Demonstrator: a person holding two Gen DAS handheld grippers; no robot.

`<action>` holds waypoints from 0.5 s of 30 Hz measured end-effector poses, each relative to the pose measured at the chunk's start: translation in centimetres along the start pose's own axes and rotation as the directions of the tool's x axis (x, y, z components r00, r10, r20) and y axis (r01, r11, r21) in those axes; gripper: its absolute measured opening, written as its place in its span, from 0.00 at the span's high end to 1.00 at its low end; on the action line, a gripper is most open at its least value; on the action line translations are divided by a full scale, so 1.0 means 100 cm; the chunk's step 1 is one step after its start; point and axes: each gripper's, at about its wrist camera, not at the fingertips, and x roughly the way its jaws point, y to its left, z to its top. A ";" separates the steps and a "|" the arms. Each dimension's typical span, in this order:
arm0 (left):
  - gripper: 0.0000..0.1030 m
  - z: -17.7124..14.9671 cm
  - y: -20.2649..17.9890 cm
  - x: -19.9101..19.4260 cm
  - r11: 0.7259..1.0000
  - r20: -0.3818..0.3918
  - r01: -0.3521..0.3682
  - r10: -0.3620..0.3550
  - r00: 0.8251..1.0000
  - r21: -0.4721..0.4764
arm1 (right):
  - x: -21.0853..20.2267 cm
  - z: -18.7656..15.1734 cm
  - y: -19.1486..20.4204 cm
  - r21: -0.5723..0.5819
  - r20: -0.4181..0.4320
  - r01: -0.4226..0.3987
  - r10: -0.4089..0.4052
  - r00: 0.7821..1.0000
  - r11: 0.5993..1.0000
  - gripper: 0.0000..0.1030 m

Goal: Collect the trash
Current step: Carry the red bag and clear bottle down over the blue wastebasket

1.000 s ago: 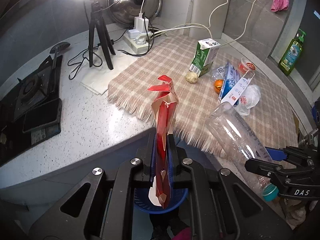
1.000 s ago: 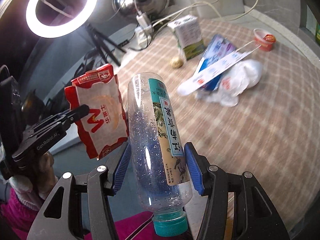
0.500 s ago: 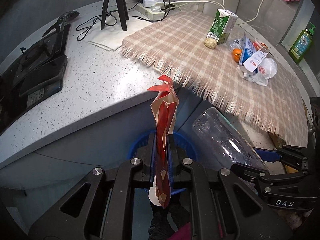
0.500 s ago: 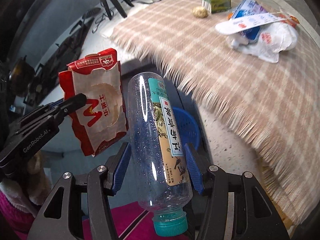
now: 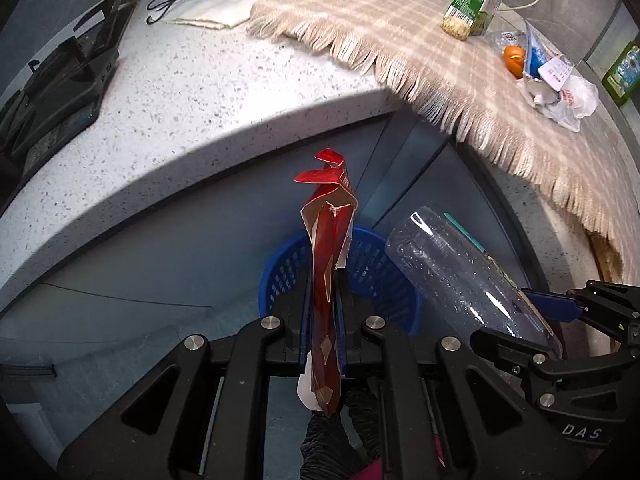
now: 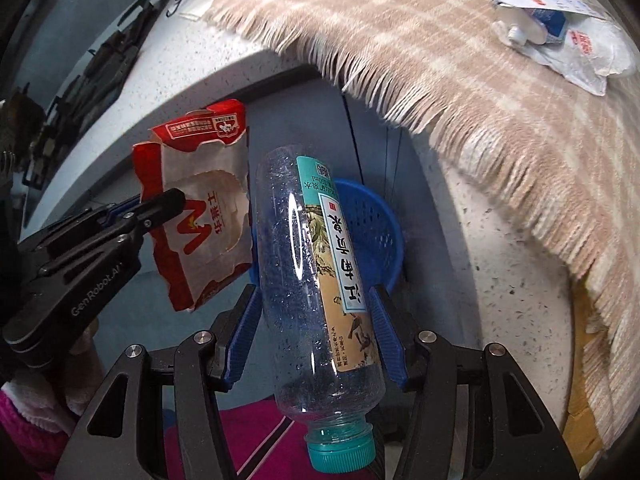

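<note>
left wrist view: the left gripper (image 5: 322, 320) has its fingers clenched on a flattened red paper carton (image 5: 330, 264), held edge-on and hanging directly over the open mouth of the blue basket (image 5: 280, 276) that sits on the floor under the desk (image 5: 200, 92) edge. just to its right, the right gripper (image 6: 316, 336) grasps a clear plastic bottle (image 6: 316, 280), cap toward the camera, its long axis pointing at the same basket. both look near enough to let go; the carton seems better centred.
</note>
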 end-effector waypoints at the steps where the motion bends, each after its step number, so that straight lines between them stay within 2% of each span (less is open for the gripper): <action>1: 0.92 0.000 0.000 0.003 1.000 -0.005 0.001 -0.001 1.000 0.000 | 0.003 0.002 0.002 0.000 -0.004 0.003 -0.003 1.000 1.000 0.48; 9: 0.91 0.004 0.000 0.030 1.000 -0.041 -0.006 0.007 0.999 0.003 | 0.022 0.010 0.006 -0.004 -0.034 0.032 -0.032 0.999 0.999 0.47; 15: 0.90 0.004 -0.004 0.043 1.000 -0.057 -0.011 0.012 0.998 0.013 | 0.039 0.018 0.023 0.005 -0.052 0.055 -0.054 0.997 0.998 0.47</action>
